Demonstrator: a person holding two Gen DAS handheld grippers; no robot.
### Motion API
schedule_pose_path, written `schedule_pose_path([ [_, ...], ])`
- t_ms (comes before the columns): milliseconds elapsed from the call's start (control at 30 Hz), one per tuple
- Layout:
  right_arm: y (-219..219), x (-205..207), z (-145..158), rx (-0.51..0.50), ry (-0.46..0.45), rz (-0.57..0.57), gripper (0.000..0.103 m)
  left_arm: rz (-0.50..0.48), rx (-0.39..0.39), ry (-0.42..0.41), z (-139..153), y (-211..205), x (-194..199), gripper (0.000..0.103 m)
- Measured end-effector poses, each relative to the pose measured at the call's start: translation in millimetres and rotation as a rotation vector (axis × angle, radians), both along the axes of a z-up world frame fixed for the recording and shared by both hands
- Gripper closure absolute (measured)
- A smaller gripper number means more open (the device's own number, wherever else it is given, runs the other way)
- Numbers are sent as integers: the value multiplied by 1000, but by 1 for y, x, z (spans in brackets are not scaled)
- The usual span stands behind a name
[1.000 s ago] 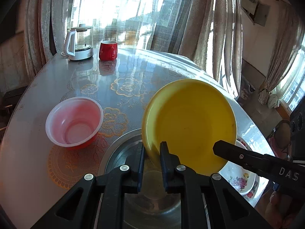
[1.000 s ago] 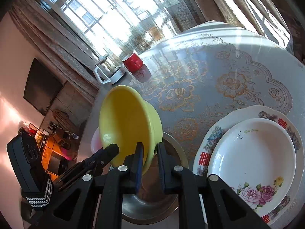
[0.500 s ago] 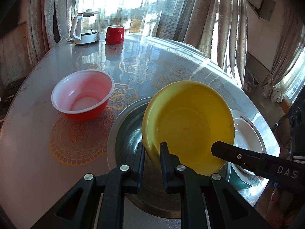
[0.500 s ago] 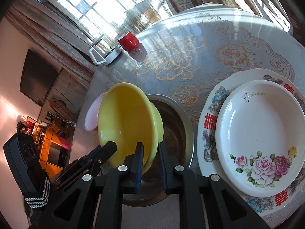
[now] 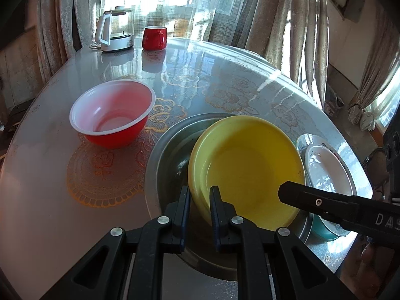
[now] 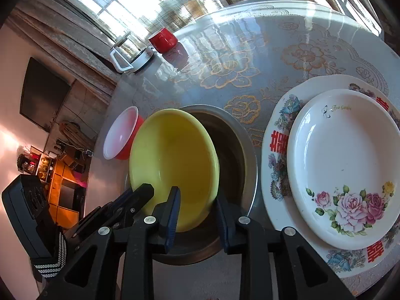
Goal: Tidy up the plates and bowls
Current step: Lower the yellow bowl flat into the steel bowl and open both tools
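A yellow bowl sits tilted inside a steel basin on the table. My left gripper is shut on the yellow bowl's near rim. My right gripper is open, its jaws spread wide around the bowl's rim and apart from it, over the basin. A red bowl with a white inside stands left of the basin; it also shows in the right wrist view. A white flowered plate lies stacked on a larger patterned plate to the right.
A glass kettle and a red mug stand at the table's far edge by the curtains. The table edge runs close behind the plates on the right. A teal dish sits under the plates.
The yellow bowl has come down into the steel basin. My right gripper has opened and let go of its rim. My left gripper keeps its hold.
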State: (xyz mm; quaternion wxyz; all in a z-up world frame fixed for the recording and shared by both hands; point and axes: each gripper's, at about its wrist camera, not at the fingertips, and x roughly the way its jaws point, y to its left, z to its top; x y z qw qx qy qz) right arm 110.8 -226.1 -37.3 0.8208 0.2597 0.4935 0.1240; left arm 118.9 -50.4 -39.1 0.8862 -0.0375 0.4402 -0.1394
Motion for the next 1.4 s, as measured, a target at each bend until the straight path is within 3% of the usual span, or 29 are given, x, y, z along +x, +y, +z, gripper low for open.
schedule_pose_path([
  [400, -2, 4, 3, -24, -1, -14, 63, 10, 13, -17, 4, 1, -1, 87],
  [533, 7, 7, 5, -81, -12, 21, 60, 19, 16, -24, 5, 3, -1, 87],
  [833, 9, 7, 16, -128, -57, 19, 60, 15, 13, -27, 6, 4, -1, 87],
  [1400, 1, 1, 14, -75, -59, 0, 60, 17, -33, -65, 23, 10, -7, 84],
])
